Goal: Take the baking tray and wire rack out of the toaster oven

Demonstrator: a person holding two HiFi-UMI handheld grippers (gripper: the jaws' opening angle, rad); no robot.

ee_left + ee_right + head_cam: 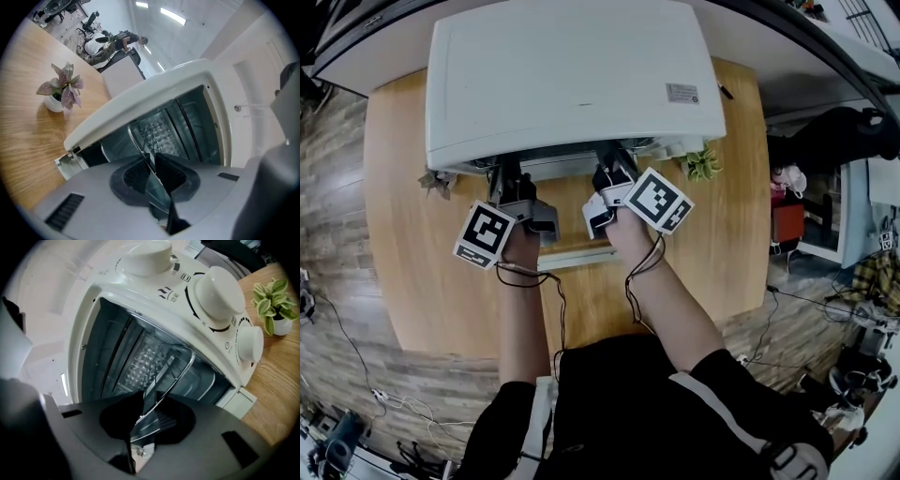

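Observation:
The white toaster oven stands on a wooden table with its door folded down. Both grippers reach into the oven mouth side by side. My left gripper is shut on the thin front rim of the shiny baking tray; its pads press on the rim from both sides. My right gripper is shut on the same rim further right. The wire rack's chrome rod curves just beyond the jaws, inside the oven. The tray's far part lies in the dark cavity.
Three cream knobs sit on the oven's right front. A small potted plant stands at the oven's right corner, another at its left corner. Wooden floor with cables surrounds the table.

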